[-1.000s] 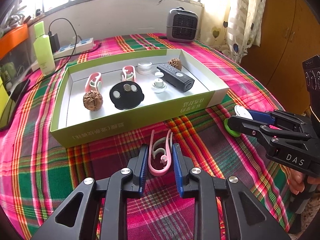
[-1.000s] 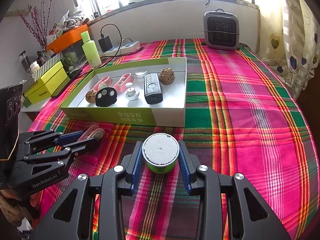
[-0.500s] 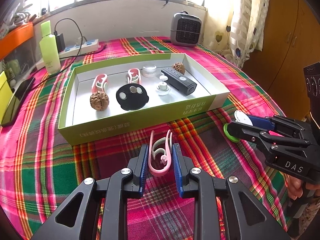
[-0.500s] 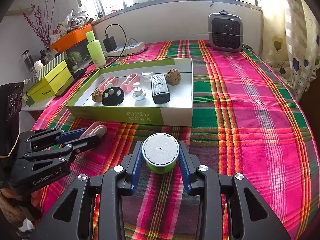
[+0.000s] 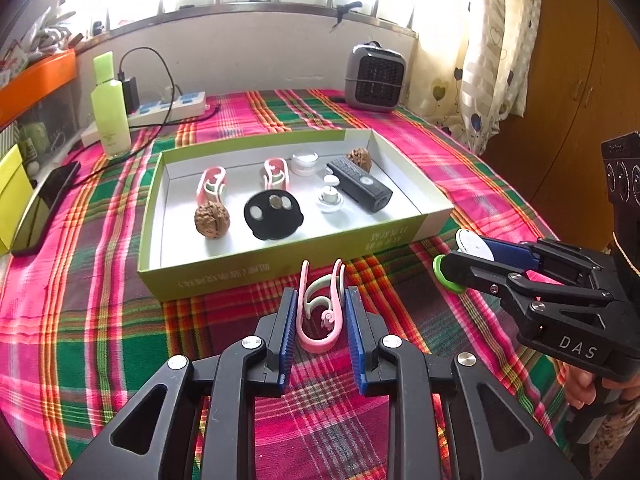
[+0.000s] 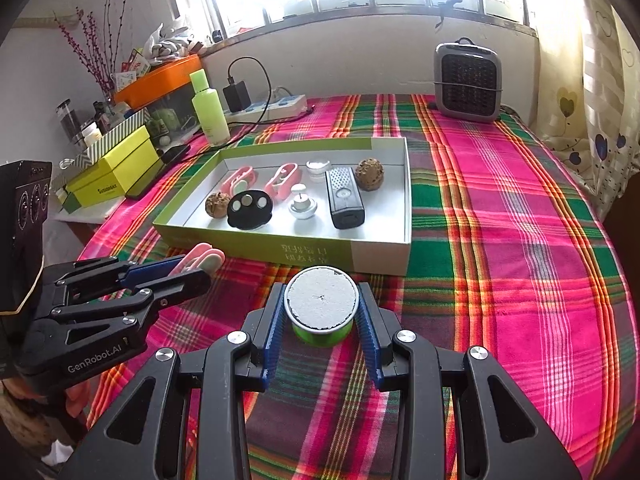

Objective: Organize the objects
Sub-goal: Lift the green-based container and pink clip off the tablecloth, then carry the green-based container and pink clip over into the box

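My left gripper (image 5: 320, 304) is shut on a pink clip (image 5: 320, 312) and holds it above the plaid cloth, in front of the green box (image 5: 280, 264). My right gripper (image 6: 322, 312) is shut on a green jar with a white lid (image 6: 322, 306), also in front of the box (image 6: 320, 252). The box holds two pink clips (image 5: 212, 184), two walnuts (image 5: 211, 220), a black disc with coins (image 5: 272, 214), a black remote (image 5: 358, 184) and small white pieces. The right gripper with the jar (image 5: 464, 252) shows at the right of the left wrist view.
A grey heater (image 5: 374, 78) stands at the back. A green bottle (image 5: 110, 112), a power strip (image 5: 160, 110) and a phone (image 5: 44, 208) lie at the left. Yellow boxes (image 6: 116, 172) and an orange tray (image 6: 158, 80) sit beyond the table's left edge.
Both grippers have risen and drawn back from the box, still holding the clip and the jar. The box looks smaller and farther away.
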`<state>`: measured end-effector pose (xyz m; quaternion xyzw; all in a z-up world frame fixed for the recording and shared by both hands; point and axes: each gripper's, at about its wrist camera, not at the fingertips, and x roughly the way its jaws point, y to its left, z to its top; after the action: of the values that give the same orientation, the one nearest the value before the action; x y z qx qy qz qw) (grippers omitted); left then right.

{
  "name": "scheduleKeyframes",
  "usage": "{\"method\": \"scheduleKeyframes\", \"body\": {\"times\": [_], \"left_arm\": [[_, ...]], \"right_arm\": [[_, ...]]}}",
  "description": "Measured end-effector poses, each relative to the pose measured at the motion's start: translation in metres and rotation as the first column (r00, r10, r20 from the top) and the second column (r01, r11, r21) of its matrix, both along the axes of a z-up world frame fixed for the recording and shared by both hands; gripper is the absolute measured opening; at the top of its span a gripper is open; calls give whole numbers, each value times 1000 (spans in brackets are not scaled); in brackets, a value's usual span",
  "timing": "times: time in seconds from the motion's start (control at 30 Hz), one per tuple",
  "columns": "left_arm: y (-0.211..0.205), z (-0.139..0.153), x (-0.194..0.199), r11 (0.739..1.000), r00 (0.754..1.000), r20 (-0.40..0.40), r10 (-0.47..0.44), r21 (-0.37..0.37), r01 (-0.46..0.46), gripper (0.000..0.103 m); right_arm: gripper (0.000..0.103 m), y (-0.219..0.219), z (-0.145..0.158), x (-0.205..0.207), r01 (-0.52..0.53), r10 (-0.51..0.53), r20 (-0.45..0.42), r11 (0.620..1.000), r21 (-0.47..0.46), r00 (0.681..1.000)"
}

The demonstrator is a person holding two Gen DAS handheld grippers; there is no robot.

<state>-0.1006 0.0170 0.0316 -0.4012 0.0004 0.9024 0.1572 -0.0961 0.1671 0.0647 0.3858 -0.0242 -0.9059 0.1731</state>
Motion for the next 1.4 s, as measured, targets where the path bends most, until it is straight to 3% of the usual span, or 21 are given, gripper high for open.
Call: {"method": "scheduleKeyframes", "body": {"times": [0.63, 1.4], "left_arm": [[-20, 13, -15, 998, 998, -23, 65, 22, -65, 22], [-37, 8, -47, 992, 993, 2, 117, 38, -117, 22]], "right_arm": [[36, -10, 15, -16, -26, 26, -36, 1000, -1, 999], [36, -11, 13, -63, -6, 6, -2, 1000, -29, 1000]]}}
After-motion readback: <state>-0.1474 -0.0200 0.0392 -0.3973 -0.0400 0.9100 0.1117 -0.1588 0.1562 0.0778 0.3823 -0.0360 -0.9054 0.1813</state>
